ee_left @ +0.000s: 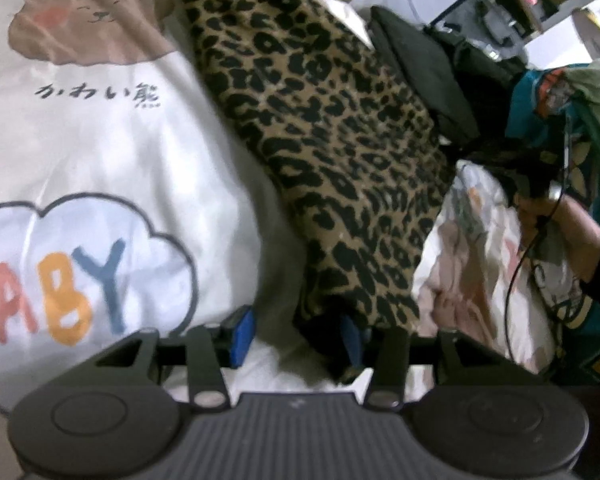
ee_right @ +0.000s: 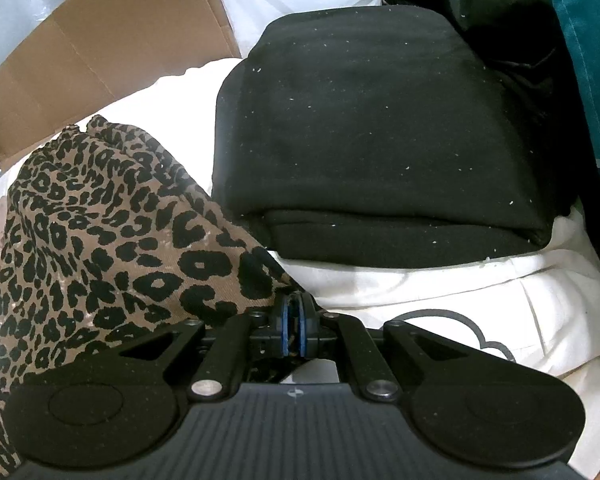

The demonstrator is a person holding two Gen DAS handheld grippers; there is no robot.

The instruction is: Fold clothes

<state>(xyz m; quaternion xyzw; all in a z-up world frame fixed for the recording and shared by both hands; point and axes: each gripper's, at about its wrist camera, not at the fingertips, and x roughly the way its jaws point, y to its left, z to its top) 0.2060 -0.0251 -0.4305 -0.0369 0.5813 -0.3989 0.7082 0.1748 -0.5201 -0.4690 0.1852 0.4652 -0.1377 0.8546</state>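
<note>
Two grippers work over one leopard-print garment (ee_left: 324,152), which lies on a white printed sheet (ee_left: 100,152). The left gripper (ee_left: 296,340) has its jaws apart, with the garment's near edge lying between them but not pinched. The right gripper (ee_right: 294,320) is clamped on the garment's corner. A folded black garment (ee_right: 380,140) sits at twelve o'clock from it, just beside the leopard cloth.

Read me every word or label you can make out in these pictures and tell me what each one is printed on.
"ABY", coloured letters in a cloud outline, cut off at the left edge: white sheet.
"かわい" plus one blurred character, small black script under a brown bear shape: same sheet.
Pink print on the crumpled cloth: too blurred to read.
Nothing legible in the right wrist view.
</note>
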